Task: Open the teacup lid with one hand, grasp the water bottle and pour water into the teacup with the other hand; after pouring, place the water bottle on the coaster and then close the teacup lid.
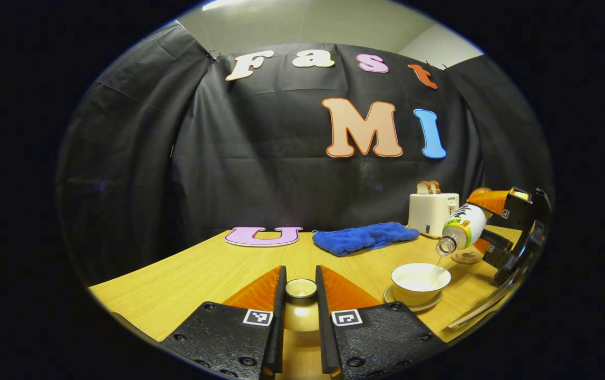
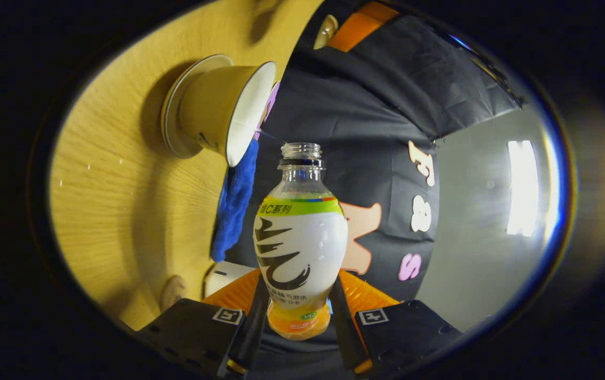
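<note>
Now the risk is spillage. The right gripper [image 2: 294,316] has its jaws clamped on the lower body of the bottle [image 2: 300,248], tipped so its open neck sits just above the rim of the cup [image 1: 420,281], with a thin stream falling in. Too steep a tilt or a drift sideways would wet the bench [image 1: 202,272]. The left gripper [image 1: 300,311] has narrow jaws holding the lid [image 1: 301,288]; loosening would drop it.
</note>
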Demonstrator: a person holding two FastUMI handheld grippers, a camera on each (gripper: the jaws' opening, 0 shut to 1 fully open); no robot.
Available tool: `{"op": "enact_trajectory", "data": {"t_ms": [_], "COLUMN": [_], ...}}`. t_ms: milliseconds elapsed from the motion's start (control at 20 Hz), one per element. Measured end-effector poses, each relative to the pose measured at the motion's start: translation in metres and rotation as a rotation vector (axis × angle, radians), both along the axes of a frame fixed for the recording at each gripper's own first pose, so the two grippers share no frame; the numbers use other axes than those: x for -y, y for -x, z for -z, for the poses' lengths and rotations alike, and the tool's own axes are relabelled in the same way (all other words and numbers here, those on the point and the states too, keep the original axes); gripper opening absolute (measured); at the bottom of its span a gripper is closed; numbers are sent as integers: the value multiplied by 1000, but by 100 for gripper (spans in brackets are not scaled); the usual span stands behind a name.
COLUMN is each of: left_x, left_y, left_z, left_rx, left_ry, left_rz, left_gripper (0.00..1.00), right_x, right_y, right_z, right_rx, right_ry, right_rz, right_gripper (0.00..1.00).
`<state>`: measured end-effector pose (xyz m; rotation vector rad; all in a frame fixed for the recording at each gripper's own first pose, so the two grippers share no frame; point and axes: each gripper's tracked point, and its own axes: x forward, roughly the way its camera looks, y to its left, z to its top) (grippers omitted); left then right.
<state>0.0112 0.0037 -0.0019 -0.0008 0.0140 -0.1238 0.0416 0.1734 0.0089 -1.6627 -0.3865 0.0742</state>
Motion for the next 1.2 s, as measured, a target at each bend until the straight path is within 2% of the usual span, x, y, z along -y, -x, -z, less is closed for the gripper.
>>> {"op": "enact_trajectory", "data": {"t_ms": [250,300,350,400,500,550,650,750,800,850,950,1200], "left_x": [-1,-1,-1,-1,-1,-1,-1,-1,-1,-2,-2,-1], "left_y": [0,1,0,0,0,0,0,0,0,0,0,0], "left_z": [0,0,-1,0,0,0,-1,-1,-1,-1,-1,-1], "left_rx": [0,1,0,1,0,0,0,0,1,0,0,0], "left_ry": [0,0,0,0,0,1,0,0,0,0,0,0], "left_rz": [0,0,0,0,0,0,0,1,1,0,-1,-1], "left_gripper": [26,26,25,26,26,26,26,26,26,26,26,26], "right_x": [11,11,14,21,38,50,70,92,101,105,110,119], "right_y": [-4,-3,-3,-3,-13,-18,-29,-36,-38,-41,-47,-71], "right_z": [9,10,11,9,-4,-10,-17,-17,-17,-16,-7,15], "right_rx": [-305,-369,-434,-483,-535,-549,-586,-592,-593,-602,-633,-676], "right_ry": [-395,-493,-599,-713,-928,-1024,-1186,-1308,-1355,-1396,-1467,-1628], "right_rz": [22,17,19,22,26,30,31,19,11,0,-10,14], "right_gripper": [62,68,61,62,64,62,62,67,65,67,63,68]}}
